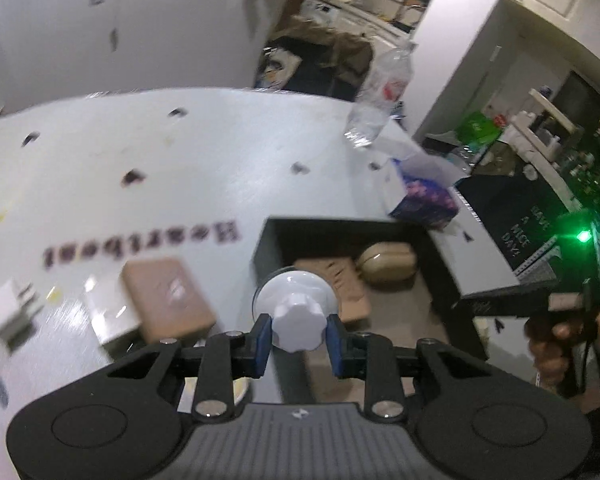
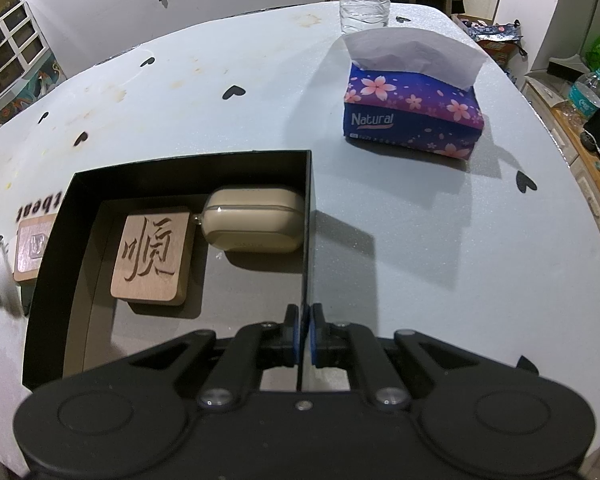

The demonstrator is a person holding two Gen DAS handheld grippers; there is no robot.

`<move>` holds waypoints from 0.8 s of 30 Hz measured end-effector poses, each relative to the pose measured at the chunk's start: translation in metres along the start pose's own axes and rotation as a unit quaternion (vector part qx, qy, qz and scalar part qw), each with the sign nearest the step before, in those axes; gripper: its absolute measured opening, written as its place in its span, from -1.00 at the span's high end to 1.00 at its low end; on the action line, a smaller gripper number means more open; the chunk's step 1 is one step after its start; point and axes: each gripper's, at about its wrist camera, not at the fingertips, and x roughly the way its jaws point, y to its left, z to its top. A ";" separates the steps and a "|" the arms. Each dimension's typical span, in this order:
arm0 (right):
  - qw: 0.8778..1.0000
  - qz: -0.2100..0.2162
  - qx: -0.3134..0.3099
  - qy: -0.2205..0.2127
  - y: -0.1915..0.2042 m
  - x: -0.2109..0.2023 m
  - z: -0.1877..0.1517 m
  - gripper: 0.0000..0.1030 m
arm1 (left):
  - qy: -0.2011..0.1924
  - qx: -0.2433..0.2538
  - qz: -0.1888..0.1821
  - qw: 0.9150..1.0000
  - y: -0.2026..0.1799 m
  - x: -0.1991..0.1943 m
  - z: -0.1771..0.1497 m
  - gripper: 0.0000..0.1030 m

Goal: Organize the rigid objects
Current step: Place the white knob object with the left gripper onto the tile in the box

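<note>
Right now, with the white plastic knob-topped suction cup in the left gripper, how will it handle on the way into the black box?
The white suction cup looks like hard, light plastic, so it probably stays rigid. The left gripper is shut only on its scalloped knob, so it might twist or slip. Set down in the black box, its round base would probably sit flat.

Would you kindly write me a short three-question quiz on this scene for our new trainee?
1. True or false: the left gripper holds a white knob.
2. Which two things lie in the black box?
3. The right gripper pinches: A) the tissue pack, B) the box wall, C) the bottle.

Key: 1 true. 2 wooden tile and beige case. 3 B.
</note>
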 end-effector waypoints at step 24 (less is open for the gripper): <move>1.000 -0.001 0.001 0.001 0.002 0.000 -0.001 0.89 | 0.120 0.089 0.054 0.987 -0.059 0.119 0.051 0.41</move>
